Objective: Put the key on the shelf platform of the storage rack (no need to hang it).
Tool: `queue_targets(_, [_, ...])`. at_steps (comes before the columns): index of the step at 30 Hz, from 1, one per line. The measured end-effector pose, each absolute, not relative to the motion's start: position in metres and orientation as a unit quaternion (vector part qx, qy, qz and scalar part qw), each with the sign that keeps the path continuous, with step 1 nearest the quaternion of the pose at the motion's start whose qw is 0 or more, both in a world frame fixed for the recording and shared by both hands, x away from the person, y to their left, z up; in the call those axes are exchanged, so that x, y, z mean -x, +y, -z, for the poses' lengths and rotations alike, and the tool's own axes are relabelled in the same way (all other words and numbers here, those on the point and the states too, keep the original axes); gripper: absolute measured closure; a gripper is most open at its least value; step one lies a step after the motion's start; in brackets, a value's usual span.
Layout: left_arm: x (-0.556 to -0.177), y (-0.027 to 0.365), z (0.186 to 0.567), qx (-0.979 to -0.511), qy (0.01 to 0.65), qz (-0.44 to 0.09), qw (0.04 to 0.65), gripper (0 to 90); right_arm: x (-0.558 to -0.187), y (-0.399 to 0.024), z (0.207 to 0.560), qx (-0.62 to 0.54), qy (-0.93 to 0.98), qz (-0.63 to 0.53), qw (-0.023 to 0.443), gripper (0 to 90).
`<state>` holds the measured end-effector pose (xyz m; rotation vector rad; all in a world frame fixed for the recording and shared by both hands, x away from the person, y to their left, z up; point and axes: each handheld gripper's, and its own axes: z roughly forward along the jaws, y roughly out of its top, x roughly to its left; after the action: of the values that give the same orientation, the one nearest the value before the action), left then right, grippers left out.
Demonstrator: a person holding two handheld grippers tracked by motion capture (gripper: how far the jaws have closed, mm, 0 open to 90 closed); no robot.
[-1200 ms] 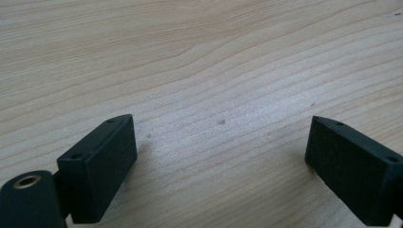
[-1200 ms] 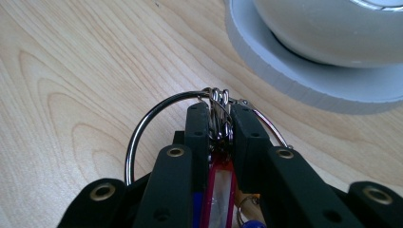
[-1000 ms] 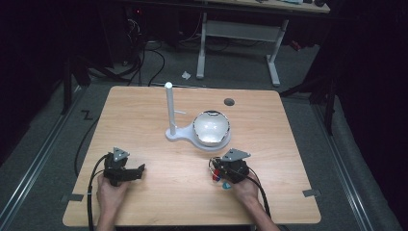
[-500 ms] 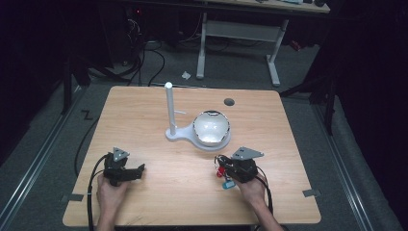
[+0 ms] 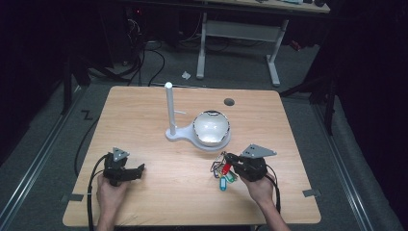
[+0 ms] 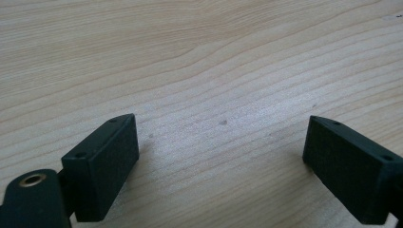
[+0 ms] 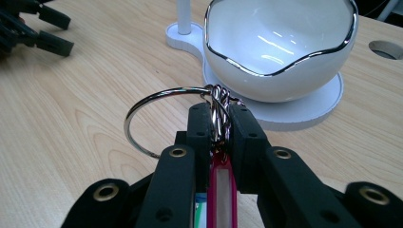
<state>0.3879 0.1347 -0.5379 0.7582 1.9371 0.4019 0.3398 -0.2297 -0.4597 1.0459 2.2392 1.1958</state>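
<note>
Two black jaws pinch a bunch of keyrings

Two flat black pads of the right gripper [image 7: 219,124] press together on a bunch of keyrings [image 7: 216,107], thin bright wire loops stacked edge to edge. One large steel ring [image 7: 142,111] stands out sideways from the pinch toward the person's left, roughly level. Coloured plastic tags [image 5: 225,174], red, green and blue, hang below the jaws, long sides pointing down at the table. Just beyond sits a glossy white bowl [image 7: 280,52] with a wavy silver rim, on a round white stand [image 7: 304,111] with a smooth upright post [image 5: 169,108]. The left gripper [image 6: 221,156] rests well apart, its blocky matte jaws spread wide over the pale wood-grain table [image 6: 199,57].
</note>
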Motion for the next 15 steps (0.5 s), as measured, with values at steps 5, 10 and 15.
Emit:
queue_targets(5, [-0.388,0.135,0.538,-0.312,0.798,-0.165,0.489,12.1,-0.339,-0.235,0.448,-0.374,0.792,-0.442,0.195,80.4])
queue_targets(10, [-0.388,0.135,0.538,-0.312,0.797,-0.166,0.489,12.2,-0.339,-0.242,0.43,-0.368,0.783,-0.458,0.201,80.4])
queue_targets(15, [-0.388,0.135,0.538,-0.311,0.798,-0.166,0.489,12.3,-0.341,-0.248,0.418,-0.368,0.777,-0.47,0.2,80.4])
